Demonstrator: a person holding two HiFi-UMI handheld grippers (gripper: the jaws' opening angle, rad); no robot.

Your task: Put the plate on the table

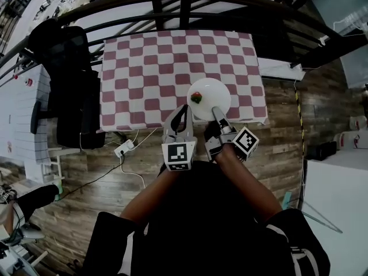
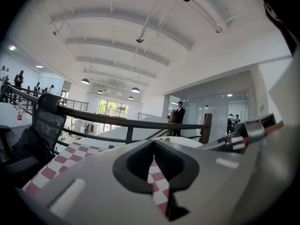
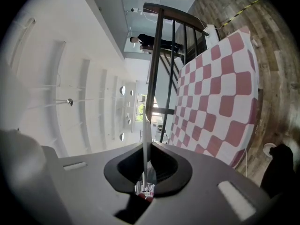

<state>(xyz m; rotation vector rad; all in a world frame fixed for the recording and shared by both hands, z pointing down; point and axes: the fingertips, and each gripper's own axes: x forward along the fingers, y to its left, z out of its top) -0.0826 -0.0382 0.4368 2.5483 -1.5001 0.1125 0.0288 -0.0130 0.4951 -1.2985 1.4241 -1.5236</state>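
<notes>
Plate (image 1: 217,89): round, white, w/ small red-green item (image 1: 196,97), rim in R tool (image 1: 216,111)

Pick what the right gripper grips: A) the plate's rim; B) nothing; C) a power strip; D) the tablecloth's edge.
A: the right gripper has its jaws closed on the near rim of the plate, which shows edge-on between them.

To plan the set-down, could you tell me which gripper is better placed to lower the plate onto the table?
Right. The right gripper grips the plate by its rim over the table; the left gripper is shut and empty.
</notes>
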